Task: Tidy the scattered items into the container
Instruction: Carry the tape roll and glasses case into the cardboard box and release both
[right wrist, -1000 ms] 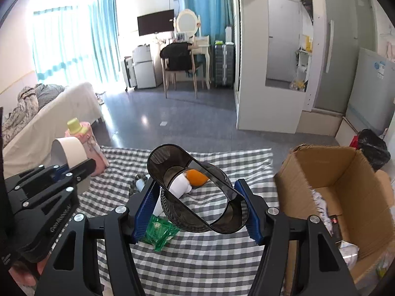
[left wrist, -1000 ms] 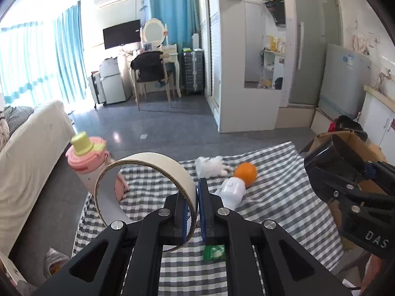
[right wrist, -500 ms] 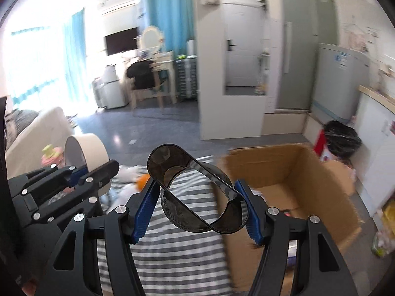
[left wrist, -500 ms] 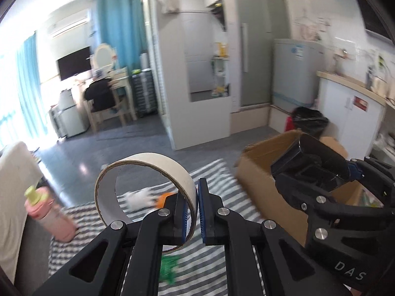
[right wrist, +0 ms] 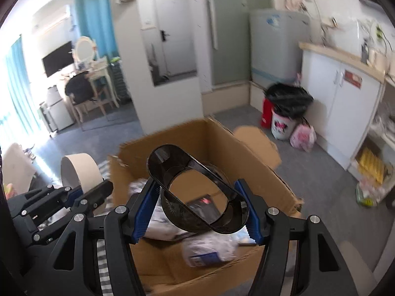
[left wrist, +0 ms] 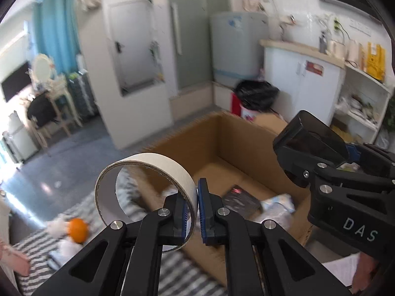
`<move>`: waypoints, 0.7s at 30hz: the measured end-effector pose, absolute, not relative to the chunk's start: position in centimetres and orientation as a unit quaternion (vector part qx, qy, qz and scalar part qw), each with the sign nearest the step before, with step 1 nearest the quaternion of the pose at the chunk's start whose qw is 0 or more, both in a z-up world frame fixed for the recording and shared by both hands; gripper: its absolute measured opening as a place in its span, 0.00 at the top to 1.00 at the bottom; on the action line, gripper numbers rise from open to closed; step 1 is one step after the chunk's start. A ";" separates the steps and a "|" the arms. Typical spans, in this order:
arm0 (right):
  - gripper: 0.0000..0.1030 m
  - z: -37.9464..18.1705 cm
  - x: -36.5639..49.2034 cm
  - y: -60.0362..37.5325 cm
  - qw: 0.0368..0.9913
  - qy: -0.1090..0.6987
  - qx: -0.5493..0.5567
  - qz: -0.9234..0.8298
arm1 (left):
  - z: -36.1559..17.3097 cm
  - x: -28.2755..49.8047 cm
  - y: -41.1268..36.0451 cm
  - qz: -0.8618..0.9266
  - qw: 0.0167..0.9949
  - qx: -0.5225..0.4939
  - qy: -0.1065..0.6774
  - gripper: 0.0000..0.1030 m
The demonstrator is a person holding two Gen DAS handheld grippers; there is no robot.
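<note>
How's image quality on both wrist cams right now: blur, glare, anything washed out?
Left wrist view: the room, the brown cardboard box and the checked cloth are motion-smeared, while the left gripper and its beige tape roll stay sharp; window side blown out at the left edge. Right wrist view: milder smear, the right gripper and its dark translucent plastic holder crisp; heavy fisheye vignette in both.

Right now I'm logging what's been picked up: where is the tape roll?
The tape roll is pinched by its wall in the left gripper, held over the near-left edge of the box; the right view shows it left of that box.
</note>
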State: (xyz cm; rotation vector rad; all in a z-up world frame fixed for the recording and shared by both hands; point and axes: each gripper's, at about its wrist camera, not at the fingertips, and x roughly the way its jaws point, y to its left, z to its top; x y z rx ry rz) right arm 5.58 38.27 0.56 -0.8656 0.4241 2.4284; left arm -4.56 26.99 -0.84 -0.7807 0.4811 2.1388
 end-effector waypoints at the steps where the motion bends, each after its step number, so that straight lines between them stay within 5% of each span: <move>1: 0.39 -0.1 5.5 39.0 0.264 0.162 -0.327 0.893 | -1.5 -4.6 27.8 0.840 0.397 -0.314 0.196 0.93; 6: 0.38 -2.8 4.5 41.0 0.274 0.176 -0.359 0.874 | -4.2 -5.1 30.1 0.824 0.401 -0.336 0.218 0.92; 9: 0.31 -4.0 3.8 42.1 0.277 0.187 -0.375 0.865 | -4.9 -4.5 30.7 0.819 0.403 -0.325 0.247 0.82; 11: 0.20 -4.1 3.7 42.3 0.287 0.188 -0.374 0.861 | -4.9 -4.2 30.9 0.823 0.396 -0.314 0.259 0.31; 13: 0.19 -3.9 3.7 42.4 0.289 0.190 -0.368 0.863 | -4.5 -3.9 30.5 0.831 0.396 -0.297 0.255 0.05; 14: 0.19 -3.8 3.7 42.5 0.287 0.192 -0.366 0.864 | -4.2 -3.8 30.4 0.837 0.393 -0.287 0.252 0.00; 21: 0.19 -3.1 3.6 42.3 0.283 0.201 -0.353 0.869 | -3.5 -4.3 29.6 0.848 0.380 -0.275 0.247 0.00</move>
